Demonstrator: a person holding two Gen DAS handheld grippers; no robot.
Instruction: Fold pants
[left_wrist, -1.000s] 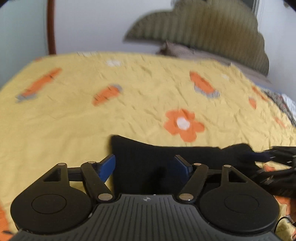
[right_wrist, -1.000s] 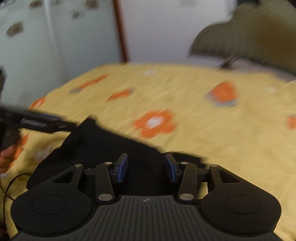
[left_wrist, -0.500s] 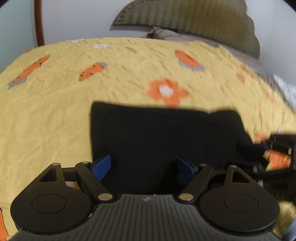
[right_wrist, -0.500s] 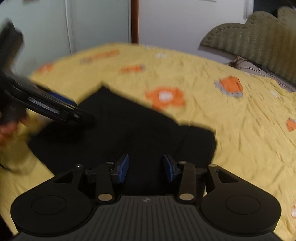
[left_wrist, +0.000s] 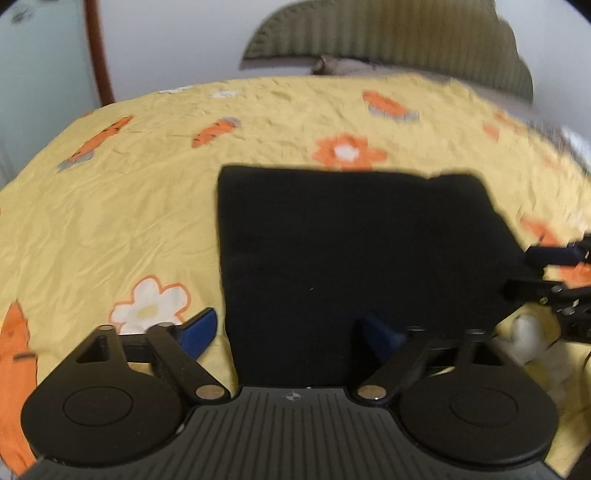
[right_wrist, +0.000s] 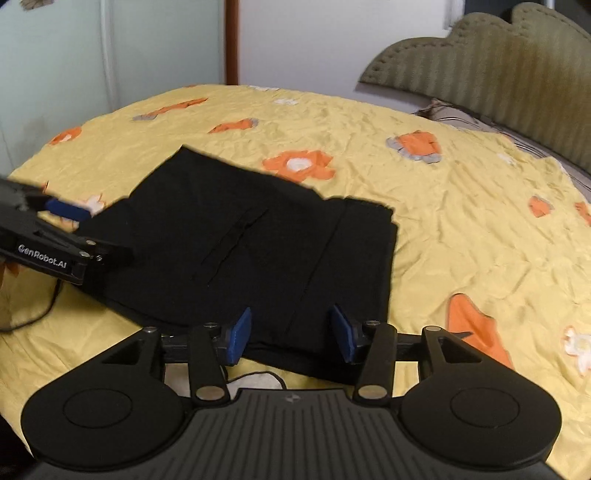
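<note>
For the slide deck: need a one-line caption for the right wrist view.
Right gripper, jaws opening, above the near edge of folded black pants on a yellow floral bedspread; left gripper at left.

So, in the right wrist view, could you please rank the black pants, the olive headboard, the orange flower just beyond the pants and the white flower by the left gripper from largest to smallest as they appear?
1. Black pants
2. Olive headboard, farther away, so likely bigger than it looks
3. Orange flower
4. White flower, partly hidden by the left gripper

The black pants (right_wrist: 258, 243) lie flat on the bed (right_wrist: 461, 229), folded into a rough rectangle. A narrower folded layer runs along the right side, and the near edge lies toward the bed's near side.
</note>
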